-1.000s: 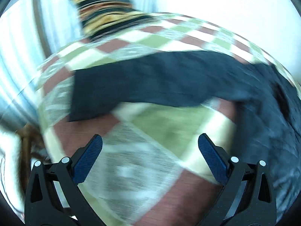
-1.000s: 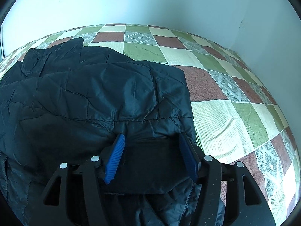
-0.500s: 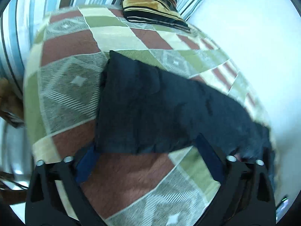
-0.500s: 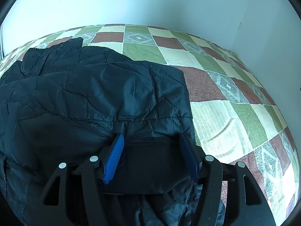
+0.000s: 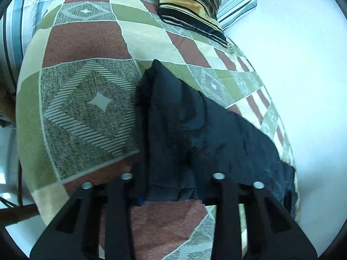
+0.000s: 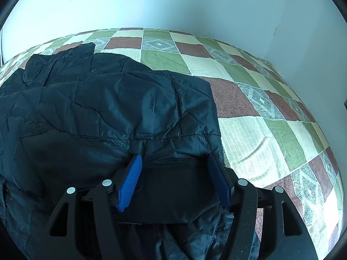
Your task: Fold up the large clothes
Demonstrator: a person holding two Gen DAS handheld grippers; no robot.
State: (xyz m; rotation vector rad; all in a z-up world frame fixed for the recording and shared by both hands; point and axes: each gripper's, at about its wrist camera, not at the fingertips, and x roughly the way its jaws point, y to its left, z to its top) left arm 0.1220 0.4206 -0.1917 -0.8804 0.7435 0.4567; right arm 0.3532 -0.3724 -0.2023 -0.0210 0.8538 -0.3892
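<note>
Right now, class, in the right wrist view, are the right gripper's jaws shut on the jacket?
No: the right gripper has its jaws spread wide over the dark jacket.

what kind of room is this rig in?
Most likely a bedroom: the jacket lies on a bed with a patchwork bedspread, a striped pillow sits at its far end, and plain walls meet at the bed's corner.

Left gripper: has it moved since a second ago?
Yes. The left gripper has closed in on the dark jacket, whose end now lies between its fingers; the striped pillow looms larger.

Checkered bed [image 6: 249, 134] carries dark jacket [image 6: 108, 112], striped pillow [image 5: 193, 10].
</note>
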